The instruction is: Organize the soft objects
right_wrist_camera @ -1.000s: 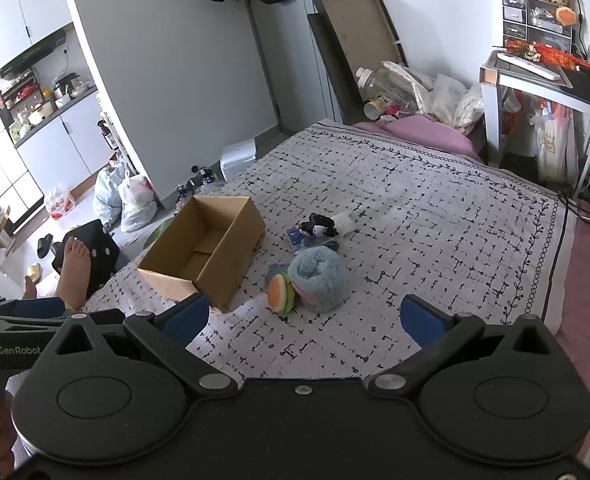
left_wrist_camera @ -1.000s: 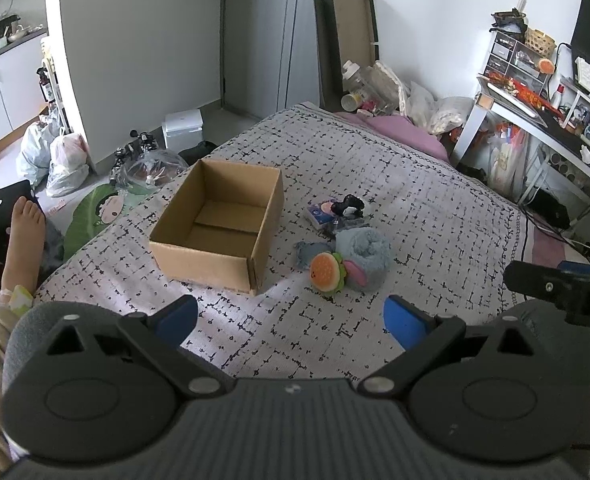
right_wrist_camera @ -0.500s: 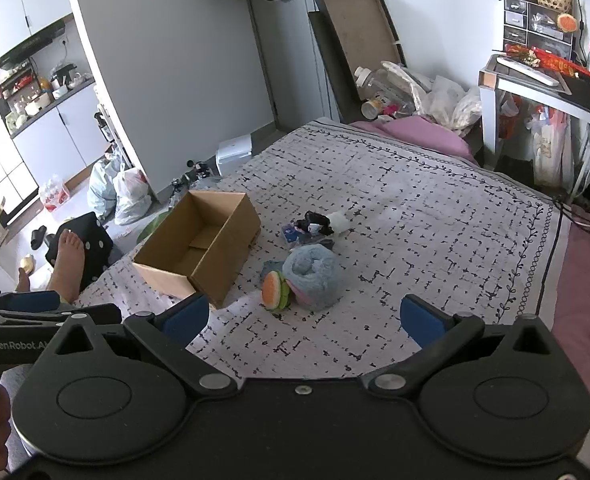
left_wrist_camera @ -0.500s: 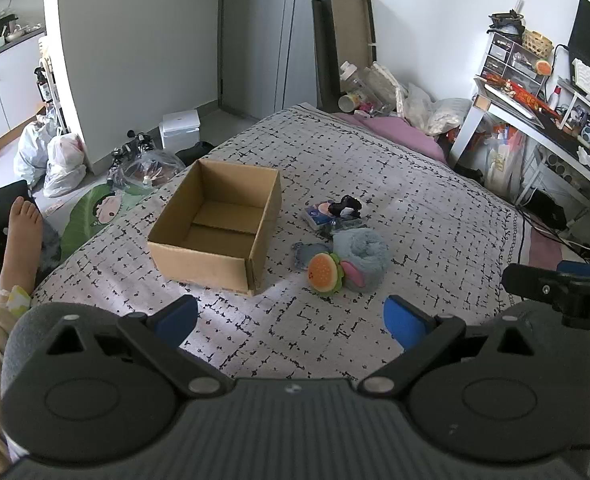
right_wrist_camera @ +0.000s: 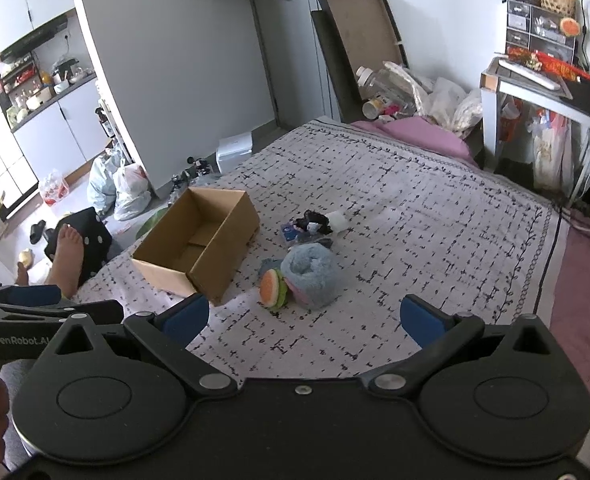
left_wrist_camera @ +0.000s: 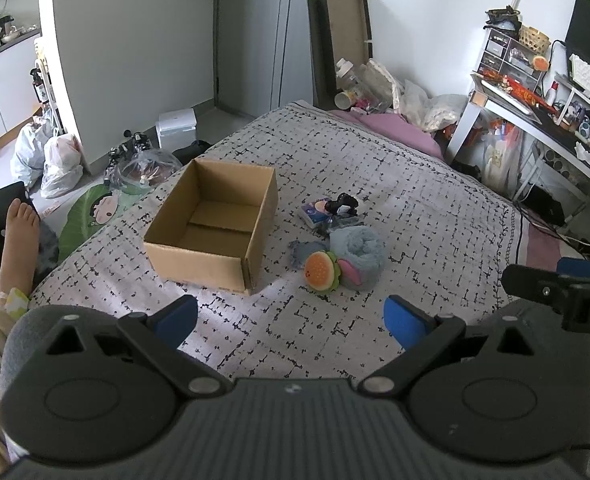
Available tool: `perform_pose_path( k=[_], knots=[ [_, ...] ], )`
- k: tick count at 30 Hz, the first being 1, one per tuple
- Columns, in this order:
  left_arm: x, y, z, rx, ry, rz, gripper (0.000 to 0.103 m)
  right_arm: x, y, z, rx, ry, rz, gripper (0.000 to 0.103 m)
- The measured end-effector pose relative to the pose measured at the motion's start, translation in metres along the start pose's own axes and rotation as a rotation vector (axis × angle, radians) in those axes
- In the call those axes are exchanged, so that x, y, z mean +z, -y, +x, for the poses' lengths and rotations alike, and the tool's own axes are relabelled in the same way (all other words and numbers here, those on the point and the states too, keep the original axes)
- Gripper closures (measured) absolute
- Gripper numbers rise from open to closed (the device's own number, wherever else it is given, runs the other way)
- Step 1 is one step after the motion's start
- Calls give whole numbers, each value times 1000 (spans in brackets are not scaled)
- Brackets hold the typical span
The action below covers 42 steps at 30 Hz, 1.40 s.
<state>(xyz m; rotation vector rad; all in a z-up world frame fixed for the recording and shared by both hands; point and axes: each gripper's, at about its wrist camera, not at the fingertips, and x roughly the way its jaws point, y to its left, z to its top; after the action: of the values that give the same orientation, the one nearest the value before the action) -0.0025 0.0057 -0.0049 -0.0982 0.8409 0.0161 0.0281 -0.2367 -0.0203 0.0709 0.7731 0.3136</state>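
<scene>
An open, empty cardboard box (left_wrist_camera: 215, 224) (right_wrist_camera: 199, 244) stands on the patterned bedspread (left_wrist_camera: 415, 208). Right of it lie a burger plush (left_wrist_camera: 321, 272) (right_wrist_camera: 273, 290), a rolled blue-grey plush (left_wrist_camera: 359, 252) (right_wrist_camera: 311, 274), a small grey-blue cloth (left_wrist_camera: 303, 250), and behind them a heap of small dark and blue items (left_wrist_camera: 333, 210) (right_wrist_camera: 309, 224). My left gripper (left_wrist_camera: 291, 318) is open and empty, held above the bed's near part. My right gripper (right_wrist_camera: 303, 318) is open and empty too, and shows at the right edge of the left wrist view (left_wrist_camera: 551, 288).
A bare foot (left_wrist_camera: 13, 240) rests past the bed's left edge, by bags (left_wrist_camera: 51, 160) and floor clutter. A desk (left_wrist_camera: 535, 120) with shelves stands at the right. A pink pillow (left_wrist_camera: 391, 128) and bottles lie at the bed's far end.
Both grippers have drifted slightly; the scene shifts a little in each view. Nothing on the bed has moved and both grippers stay open.
</scene>
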Motion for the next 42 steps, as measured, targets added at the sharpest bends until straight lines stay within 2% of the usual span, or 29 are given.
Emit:
perform_pose_path(
  k=[16,23,31,34,40,42],
  knots=[
    [0,5,5,-20,-6,13,4,-2,3,2,0,-9,14,0],
    [2,8,9,-11,22,21,4,-3,6,8,-16,-12,23,0],
    [7,13,38,-79,2,14,4,-1,17,20,-48,-19,68,0],
    [11,17,50,-88,-2,28,5,0,22,26,-42,-4,88,0],
    [22,17,73,-123,-13,20,7,2,37,53,-14,-27,165,0],
    [25,15,80,-124,-13,22,11,1,41,62,-18,-34,188,0]
  ],
)
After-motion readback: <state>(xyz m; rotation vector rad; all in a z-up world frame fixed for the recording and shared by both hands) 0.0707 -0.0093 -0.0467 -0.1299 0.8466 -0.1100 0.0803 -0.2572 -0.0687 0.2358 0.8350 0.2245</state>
